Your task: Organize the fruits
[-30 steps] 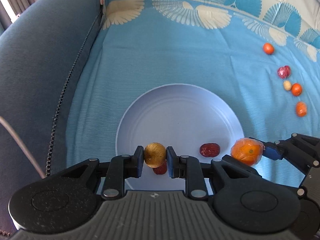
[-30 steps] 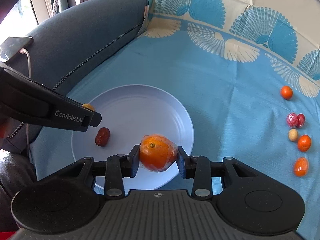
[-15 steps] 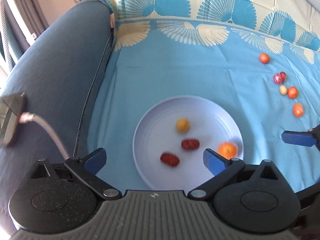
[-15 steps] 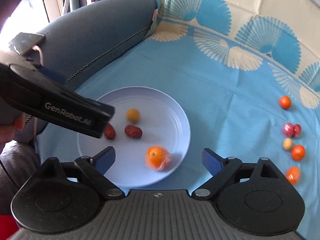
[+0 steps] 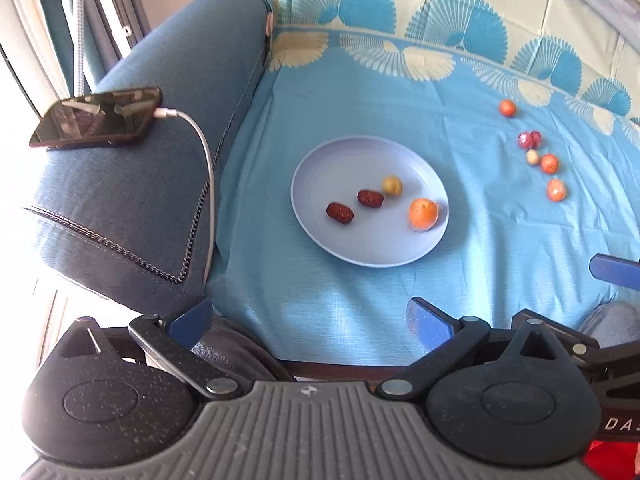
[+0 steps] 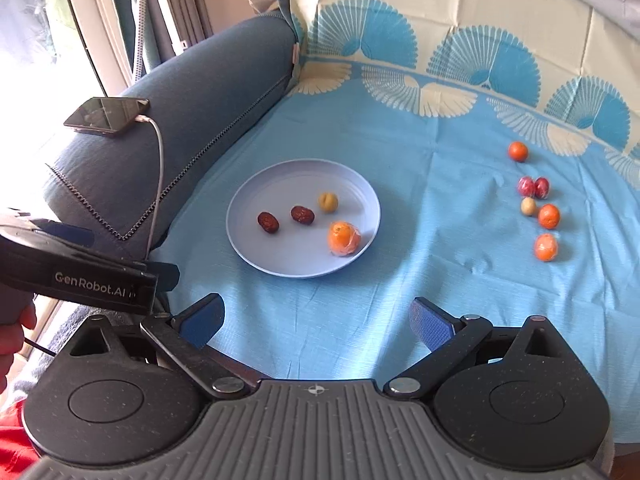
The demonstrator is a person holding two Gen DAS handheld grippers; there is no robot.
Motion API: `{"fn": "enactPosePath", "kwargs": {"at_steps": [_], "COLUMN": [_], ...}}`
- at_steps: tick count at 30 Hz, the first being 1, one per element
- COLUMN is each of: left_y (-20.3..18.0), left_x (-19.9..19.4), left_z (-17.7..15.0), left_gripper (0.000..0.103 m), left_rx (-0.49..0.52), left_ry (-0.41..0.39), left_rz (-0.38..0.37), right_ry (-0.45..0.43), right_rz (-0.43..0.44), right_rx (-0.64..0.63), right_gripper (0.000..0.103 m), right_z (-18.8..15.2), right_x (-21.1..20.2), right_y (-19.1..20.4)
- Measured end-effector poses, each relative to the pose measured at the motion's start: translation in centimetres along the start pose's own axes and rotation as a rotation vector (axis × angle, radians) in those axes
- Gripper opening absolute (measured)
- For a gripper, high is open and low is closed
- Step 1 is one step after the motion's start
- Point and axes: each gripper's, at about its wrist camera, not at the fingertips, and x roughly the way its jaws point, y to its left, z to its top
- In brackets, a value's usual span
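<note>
A: Where does it stand?

B: Both sets of fingers are spread wide with nothing between them. The left gripper (image 5: 308, 318) sits at the near edge of the blue sheet (image 5: 360, 92); the right gripper's (image 6: 318, 320) fingers have just been opening too. The plate (image 6: 280, 176) holds two red dates (image 6: 268, 222), a small yellow fruit (image 6: 328, 202) and a wrapped orange (image 6: 344, 238) near its right rim.

A: What's left?

B: Six loose fruits in a line toward the sheet's right edge: three oranges (image 6: 549, 216), a red pair (image 6: 534, 187) touching each other, and a pale one (image 6: 528, 206) just beside them.

A: How would you go about it?

B: I'd send the right gripper, since they lie on its side. Start with the nearest orange (image 6: 546, 247), which stands apart. Come from above, straddle it, pinch gently; the wrapper looks slippery. Set it down in a bare patch of plate so nothing rolls.
</note>
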Motion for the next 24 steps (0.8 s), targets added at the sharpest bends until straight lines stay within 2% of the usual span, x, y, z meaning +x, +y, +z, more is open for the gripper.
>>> {"fn": "enactPosePath", "kwargs": {"at_steps": [4,9,24], "left_y": [-0.1,-0.6,-2.0], "left_x": [-2.7,-4.5,-7.0], "left_z": [-0.6,-1.3,-2.3], "left_gripper": [0.103,0.103,0.103], "left_rx": [-0.006,0.002,0.056], "left_ry": [-0.059,-0.088,-0.143], "left_rz": [-0.005,-0.001,-0.004], "right_ry": [-0.048,-0.094,-0.147], "right_rz": [-0.018,-0.027,-0.038], "right_rx": [-0.003,-0.009,-0.01], "right_gripper": [0.099,0.099,0.099], "right_z": [-0.5,-1.1,-2.1], "right_x": [-2.1,-4.2,-6.3], "right_y": [0.1,0.2,0.4]}}
